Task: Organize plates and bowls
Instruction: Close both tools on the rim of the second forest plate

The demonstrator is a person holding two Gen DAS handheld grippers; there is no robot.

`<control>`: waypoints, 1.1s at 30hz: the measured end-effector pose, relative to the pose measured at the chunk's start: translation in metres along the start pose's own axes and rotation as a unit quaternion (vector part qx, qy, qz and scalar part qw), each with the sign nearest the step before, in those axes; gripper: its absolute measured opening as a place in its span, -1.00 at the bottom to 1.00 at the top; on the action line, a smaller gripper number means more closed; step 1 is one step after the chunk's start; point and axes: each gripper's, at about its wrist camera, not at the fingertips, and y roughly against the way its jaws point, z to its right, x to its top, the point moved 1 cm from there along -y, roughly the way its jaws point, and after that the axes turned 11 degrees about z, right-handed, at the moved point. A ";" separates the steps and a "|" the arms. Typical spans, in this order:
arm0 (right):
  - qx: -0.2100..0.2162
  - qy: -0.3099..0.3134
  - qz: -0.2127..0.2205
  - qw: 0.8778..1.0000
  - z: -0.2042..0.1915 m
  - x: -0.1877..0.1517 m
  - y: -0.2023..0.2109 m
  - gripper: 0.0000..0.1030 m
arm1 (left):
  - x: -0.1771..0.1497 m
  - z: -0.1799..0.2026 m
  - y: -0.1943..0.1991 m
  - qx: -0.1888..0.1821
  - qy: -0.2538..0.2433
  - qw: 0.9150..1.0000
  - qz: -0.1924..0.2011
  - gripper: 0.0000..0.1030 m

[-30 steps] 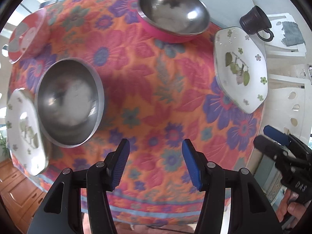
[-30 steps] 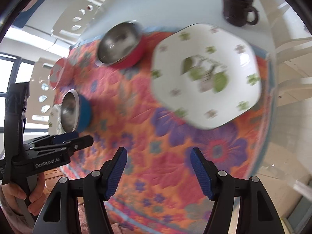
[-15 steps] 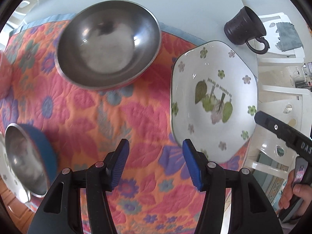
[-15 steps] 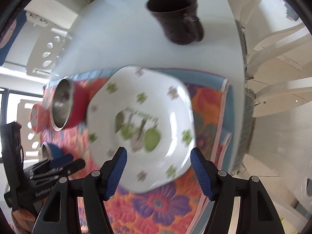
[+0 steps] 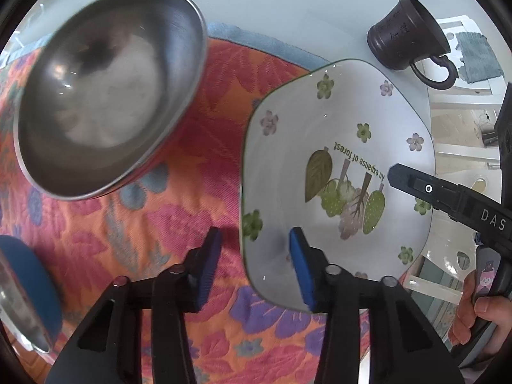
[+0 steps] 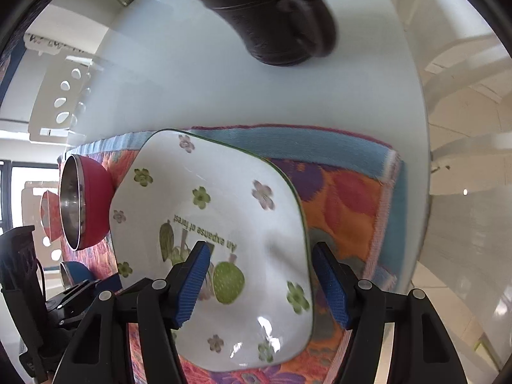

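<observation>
Left wrist view: our left tongs (image 5: 254, 260) have just been narrowing astride the white plate's (image 5: 339, 160) left rim, not yet pinching.

Right wrist view: our right tongs (image 6: 262, 283), moved in from the mat (image 6: 345, 198), gape astride its right rim, ready to lift.

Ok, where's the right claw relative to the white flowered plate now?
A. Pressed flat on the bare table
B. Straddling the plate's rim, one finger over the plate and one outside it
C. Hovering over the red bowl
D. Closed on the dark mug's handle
B: the right claw stands open over the plate's edge, one finger above the leaf picture and the other beyond the rim.
</observation>
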 end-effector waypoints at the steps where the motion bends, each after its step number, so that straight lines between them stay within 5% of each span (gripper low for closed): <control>1: 0.001 0.004 0.002 1.000 -0.002 0.002 -0.002 0.27 | 0.001 0.002 -0.003 -0.004 0.001 1.000 0.003 -0.30; 12: -0.037 0.082 -0.015 0.996 -0.022 0.003 -0.012 0.06 | 0.007 0.016 -0.011 -0.042 -0.052 0.998 0.007 -0.43; 33: 0.018 0.080 -0.042 0.996 -0.057 -0.078 -0.005 0.06 | -0.056 -0.042 0.012 -0.039 -0.055 0.998 -0.012 -0.42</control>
